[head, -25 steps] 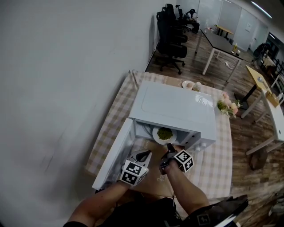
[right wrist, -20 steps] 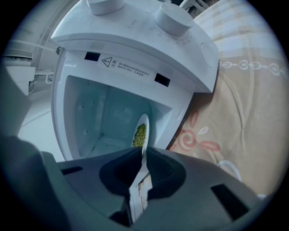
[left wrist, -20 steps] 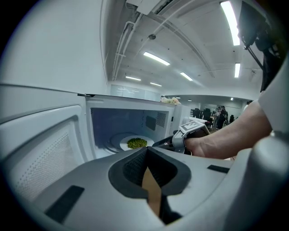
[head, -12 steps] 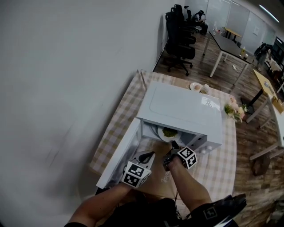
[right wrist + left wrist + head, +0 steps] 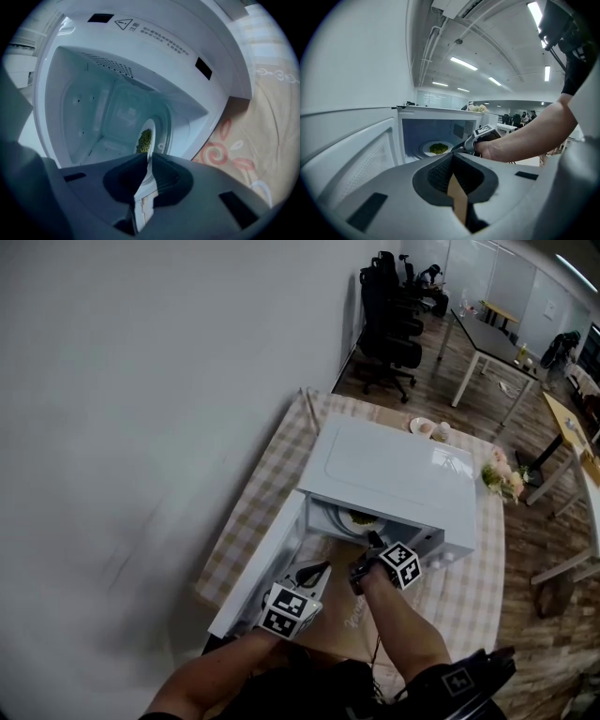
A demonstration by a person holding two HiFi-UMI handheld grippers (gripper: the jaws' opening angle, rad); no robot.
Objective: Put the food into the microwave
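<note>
plate (image 5: pixel 149 125): white, with a heap of green food (image 5: pixel 144 140); already inside the microwave (image 5: pixel 394 470) cavity, about mid-floor.
handling: probably stiff, brittle and glossy, so the rim could slip. Loose food would shift if tilted. Grip the near rim and keep it level.
right gripper (image 5: pixel 149 161): jaws nearly closed, pinching the plate's near rim.
left gripper (image 5: pixel 452 164): jaws together, nothing in them; at 8 o'clock of the right one, by the open door (image 5: pixel 253 573).
views: left gripper view alone shows the plate lying flat. Right gripper view shows the rim bite. Head view shows the bench (image 5: pixel 469 606), but the microwave top hides most of the plate.
</note>
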